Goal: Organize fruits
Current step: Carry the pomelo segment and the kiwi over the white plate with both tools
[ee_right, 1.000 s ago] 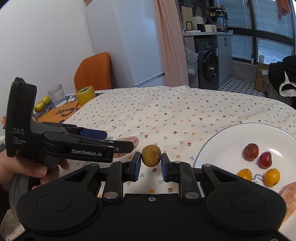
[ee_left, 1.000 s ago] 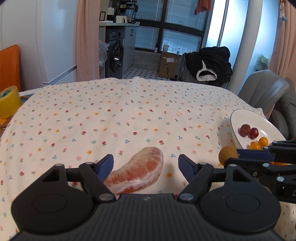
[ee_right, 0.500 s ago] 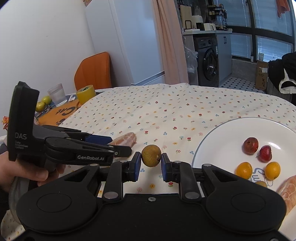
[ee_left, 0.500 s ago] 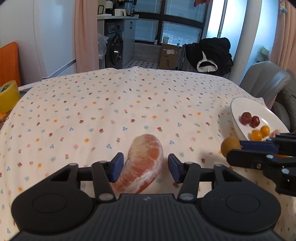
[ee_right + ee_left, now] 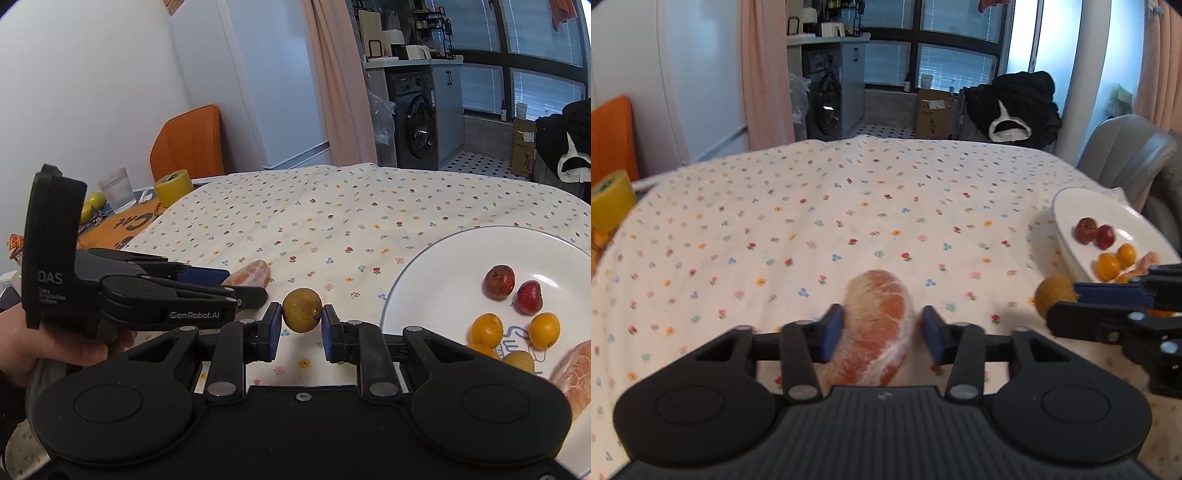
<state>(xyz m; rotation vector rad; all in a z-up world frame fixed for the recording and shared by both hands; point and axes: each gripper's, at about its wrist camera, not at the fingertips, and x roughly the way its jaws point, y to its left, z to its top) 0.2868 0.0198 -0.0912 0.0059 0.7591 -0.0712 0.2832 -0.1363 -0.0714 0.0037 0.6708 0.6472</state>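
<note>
A peeled pink pomelo segment (image 5: pixel 875 295) lies on the flowered tablecloth (image 5: pixel 849 206). My left gripper (image 5: pixel 877 325) is shut on it, one blue pad at each side. In the right wrist view the segment's tip (image 5: pixel 251 273) shows past the left gripper (image 5: pixel 240 291). My right gripper (image 5: pixel 301 321) is shut on a small round brown-yellow fruit (image 5: pixel 301 310), held above the cloth just left of the white plate (image 5: pixel 406 280). The plate (image 5: pixel 1067 218) holds two red fruits (image 5: pixel 499 280), several orange ones (image 5: pixel 485 330) and another pomelo segment (image 5: pixel 576 376).
A yellow tape roll (image 5: pixel 173 186), a glass (image 5: pixel 116 194) and an orange chair (image 5: pixel 188 140) are at the table's far left. A grey chair (image 5: pixel 1126 155) stands behind the plate. A hand (image 5: pixel 55 343) grips the left tool's handle.
My left gripper moved forward over the pomelo segment and its jaws narrowed from wide open until they met the segment's sides. The right gripper held the round fruit and drifted slightly.
</note>
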